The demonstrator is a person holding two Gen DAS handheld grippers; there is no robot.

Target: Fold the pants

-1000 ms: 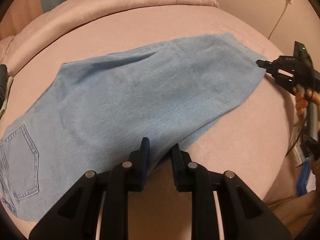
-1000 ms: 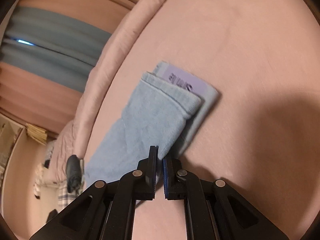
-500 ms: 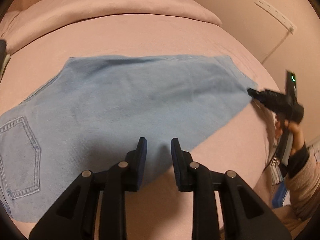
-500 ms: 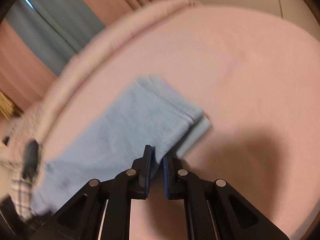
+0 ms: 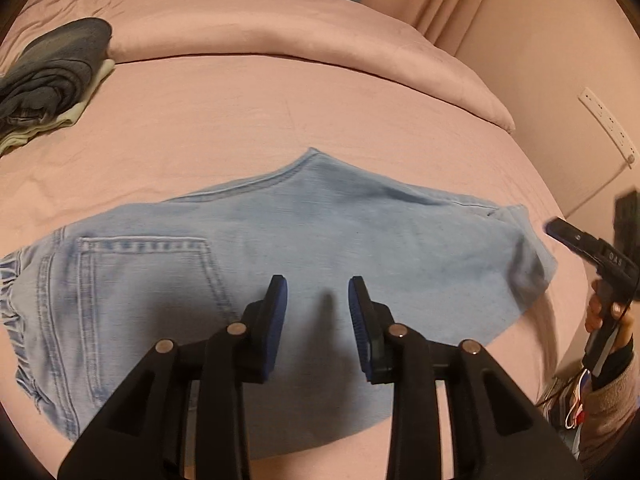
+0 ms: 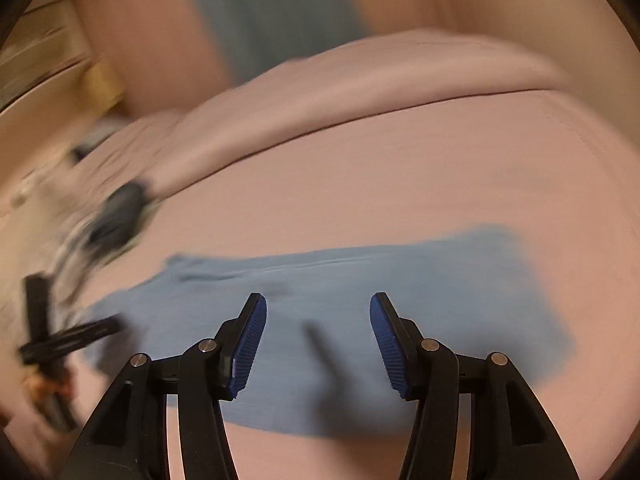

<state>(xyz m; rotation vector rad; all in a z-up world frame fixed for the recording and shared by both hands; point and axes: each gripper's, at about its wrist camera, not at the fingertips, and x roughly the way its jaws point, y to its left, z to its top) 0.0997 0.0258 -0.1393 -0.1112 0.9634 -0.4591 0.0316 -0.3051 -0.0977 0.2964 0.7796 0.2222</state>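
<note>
Light blue jeans (image 5: 280, 248) lie folded flat on the pink bed, back pocket at the left, folded leg end at the right. My left gripper (image 5: 318, 292) hovers open and empty above their near middle. In the right wrist view the jeans (image 6: 380, 304) appear blurred across the bed. My right gripper (image 6: 318, 316) is open wide and empty above them. It also shows in the left wrist view (image 5: 560, 232), just right of the jeans' end, apart from the cloth.
A pile of dark and pale folded clothes (image 5: 48, 76) sits at the bed's far left. A rolled pink duvet (image 5: 300, 28) runs along the back. A wall with a power strip (image 5: 608, 120) stands at the right. The bed edge is near me.
Both grippers let go of the jeans and opened. The leg end has been laid over onto the upper part, so the jeans are shorter. Both cameras pulled back.
</note>
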